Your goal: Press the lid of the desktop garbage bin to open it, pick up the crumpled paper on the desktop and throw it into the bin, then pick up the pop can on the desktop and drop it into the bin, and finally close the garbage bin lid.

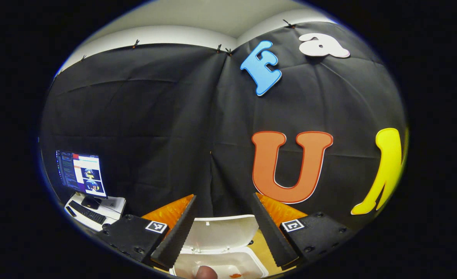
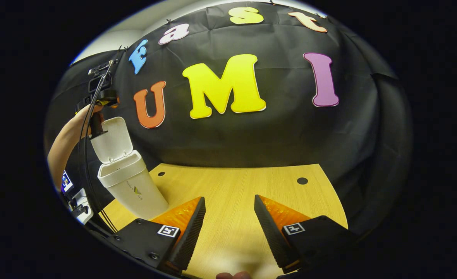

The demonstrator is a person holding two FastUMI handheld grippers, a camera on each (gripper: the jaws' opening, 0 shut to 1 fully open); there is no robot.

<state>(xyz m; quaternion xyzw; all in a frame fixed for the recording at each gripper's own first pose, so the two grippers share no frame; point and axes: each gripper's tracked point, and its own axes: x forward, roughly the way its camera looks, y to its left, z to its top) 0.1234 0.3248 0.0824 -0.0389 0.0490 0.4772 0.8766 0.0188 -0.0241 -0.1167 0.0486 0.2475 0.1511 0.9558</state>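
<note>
White plastic makes up the garbage bin (image 2: pixel 129 182), which stands on the far left part of the wooden desktop (image 2: pixel 236 193) in the right gripper view, close to the black cloth wall (image 2: pixel 290 131). Its lid (image 2: pixel 110 139) is swung up and back, so the mouth is uncovered. A printed mark sits on the bin's front wall.

Above and just left of the raised lid, a person's hand (image 2: pixel 87 114) holds the left gripper (image 2: pixel 98 91) by its handle, with the forearm running down toward the left edge; black cables hang from it past the bin.

In the left gripper view, the left gripper (image 1: pixel 222 232) hangs over the bin (image 1: pixel 220 263), its fingers spread wide with nothing between them. Below them lie the upright lid (image 1: pixel 220 232) and the open mouth; a small orange-red patch shows inside, too little to name. A fingertip intrudes at the bottom edge. Far left, a monitor (image 1: pixel 81 174) and keyboard (image 1: pixel 87 212) rest on a white side table (image 1: pixel 114 205).

The right gripper (image 2: pixel 228 228) hovers low over the near middle of the desktop, fingers apart and empty, well right of the bin. Two dark round holes mark the wood near the far edge.
</note>
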